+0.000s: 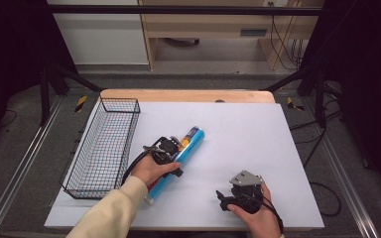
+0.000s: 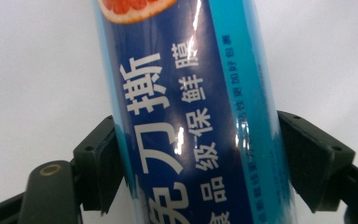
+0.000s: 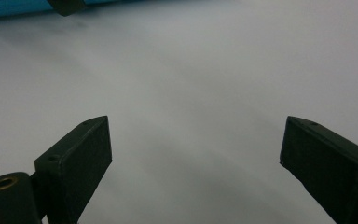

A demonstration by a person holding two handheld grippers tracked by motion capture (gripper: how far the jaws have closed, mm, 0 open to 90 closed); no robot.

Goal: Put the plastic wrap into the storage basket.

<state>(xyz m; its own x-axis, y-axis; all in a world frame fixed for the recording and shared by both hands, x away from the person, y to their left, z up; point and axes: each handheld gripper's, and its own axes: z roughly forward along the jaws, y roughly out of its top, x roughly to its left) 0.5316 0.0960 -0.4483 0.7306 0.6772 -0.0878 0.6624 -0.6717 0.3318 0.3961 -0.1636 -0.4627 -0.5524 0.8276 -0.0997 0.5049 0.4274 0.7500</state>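
The blue tube [image 1: 178,159] lies slanted at centre frame on the white table [image 1: 258,134], its middle covered by the left gripper [image 1: 171,154], whose jaws clasp it on both sides; lower right, the right gripper [image 1: 226,199] rests with jaws wide apart; a wire basket [image 1: 104,146] sits left

Counting, high view: one tube [image 1: 178,159] is lying on the sheet. One wire basket [image 1: 104,147] is sitting at the sheet's left edge. One white sheet [image 1: 248,129] is covering one wooden table [image 1: 188,95]. Two grippers are showing: left gripper [image 1: 171,148], right gripper [image 1: 226,198]. Two hands are holding them, one each. One cream sleeve [image 1: 111,210] is showing.
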